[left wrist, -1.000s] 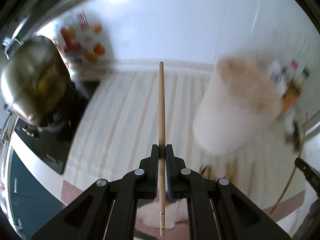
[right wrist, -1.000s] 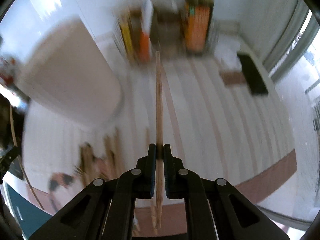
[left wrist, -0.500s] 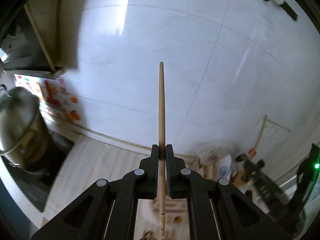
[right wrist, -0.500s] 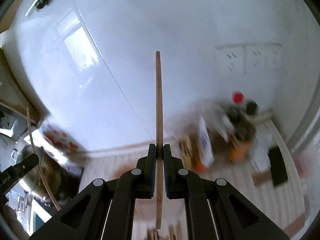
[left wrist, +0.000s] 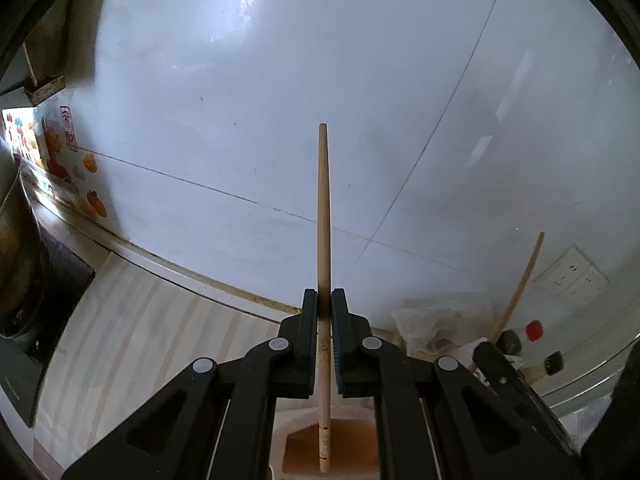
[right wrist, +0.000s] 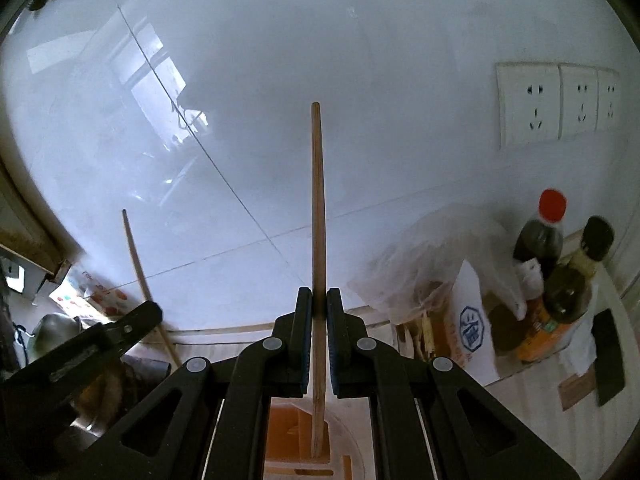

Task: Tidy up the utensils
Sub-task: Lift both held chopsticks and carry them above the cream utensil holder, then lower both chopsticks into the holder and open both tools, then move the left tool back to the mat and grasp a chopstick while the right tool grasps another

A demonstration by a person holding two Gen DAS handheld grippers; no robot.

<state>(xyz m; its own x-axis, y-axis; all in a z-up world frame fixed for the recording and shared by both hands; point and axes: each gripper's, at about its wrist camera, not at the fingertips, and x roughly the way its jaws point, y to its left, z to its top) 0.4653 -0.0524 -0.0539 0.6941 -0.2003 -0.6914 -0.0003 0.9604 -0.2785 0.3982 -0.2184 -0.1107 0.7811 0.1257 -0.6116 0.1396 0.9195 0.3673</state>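
My left gripper [left wrist: 324, 300] is shut on a wooden chopstick [left wrist: 323, 216] that stands upright, tip toward the white wall, lower end over the white utensil holder [left wrist: 280, 436] with an orange-brown inside. My right gripper [right wrist: 319, 300] is shut on a second wooden chopstick [right wrist: 317, 208], also upright, its lower end over the same holder [right wrist: 352, 448]. Each gripper shows in the other's view: the right one with its chopstick [left wrist: 520, 280] at lower right, the left one [right wrist: 92, 340] with its chopstick [right wrist: 138, 268] at lower left.
A white tiled wall [left wrist: 280, 100] fills both views. Power sockets [right wrist: 552, 104] are on the wall at right. Sauce bottles [right wrist: 540, 240], a plastic bag [right wrist: 432, 264] and a carton [right wrist: 468, 332] stand at right. A steel pot [left wrist: 16, 260] sits on a stove at left.
Both grippers tilted up from looking down at the striped counter and holder to facing the wall. Each kept its chopstick, now upright with the lower end over the holder.
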